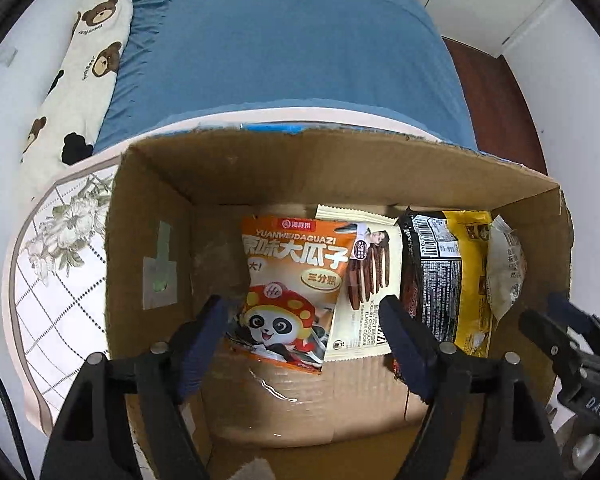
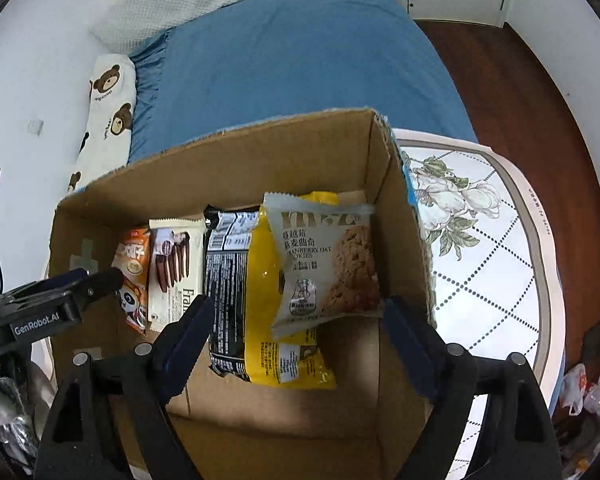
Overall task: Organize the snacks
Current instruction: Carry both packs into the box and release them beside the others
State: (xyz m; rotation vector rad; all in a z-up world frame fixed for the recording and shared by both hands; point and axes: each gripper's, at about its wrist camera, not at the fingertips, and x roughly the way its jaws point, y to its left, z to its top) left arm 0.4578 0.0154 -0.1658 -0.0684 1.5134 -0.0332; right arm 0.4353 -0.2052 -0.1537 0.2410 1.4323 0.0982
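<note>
Both grippers, left (image 1: 306, 334) & right (image 2: 300, 334), pointing down, fingers apart.

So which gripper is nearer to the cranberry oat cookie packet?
Right. The right gripper hangs open just above the cranberry oat cookie packet, which lies on the yellow bag. The left gripper is over the orange seed bag, several packets away.

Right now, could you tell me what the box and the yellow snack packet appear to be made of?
The box looks like matte brown corrugated cardboard: its torn top rim shows a ragged, fluted edge. The yellow snack packet seems to be glossy plastic film, judging by its bright highlights and crinkles, though a foil lining cannot be ruled out.
</note>
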